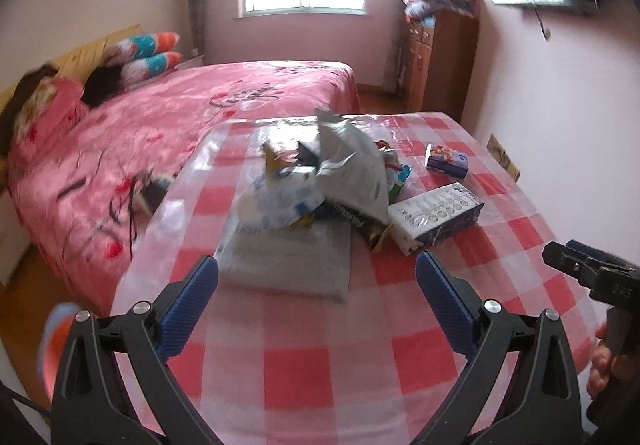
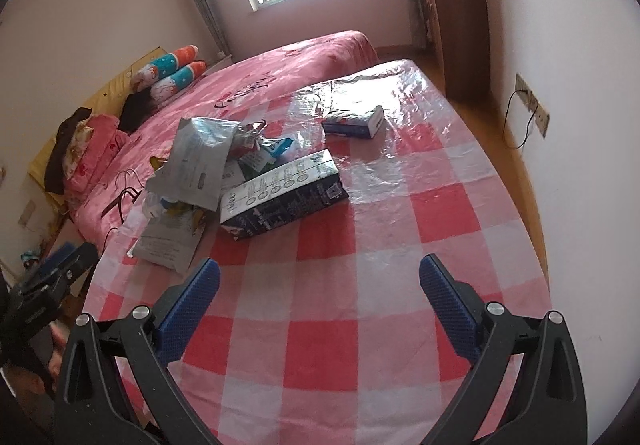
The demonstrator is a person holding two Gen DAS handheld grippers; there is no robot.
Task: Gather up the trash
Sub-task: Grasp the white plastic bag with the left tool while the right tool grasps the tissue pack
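Note:
Trash lies piled on a table with a red-and-white checked cloth [image 1: 304,369] [image 2: 320,341]. A grey mailer bag [image 1: 352,169] [image 2: 196,165] leans over crumpled wrappers [image 1: 280,201], and a flat grey packet [image 1: 288,265] [image 2: 168,245] lies under them. A dark milk carton [image 1: 436,217] [image 2: 280,197] lies on its side beside the pile. A small blue box [image 1: 447,161] [image 2: 354,123] sits farther back. My left gripper [image 1: 316,285] is open just short of the flat packet. My right gripper [image 2: 319,285] is open over bare cloth, nearer than the carton; it also shows at the left wrist view's right edge [image 1: 580,269].
A bed with a pink cover [image 1: 168,117] [image 2: 280,69] runs along the table's left side, with pillows and clothes at its head. A wooden cabinet [image 1: 436,61] [image 2: 460,13] stands by the far wall. Wall sockets with a cable [image 2: 528,105] are at the right.

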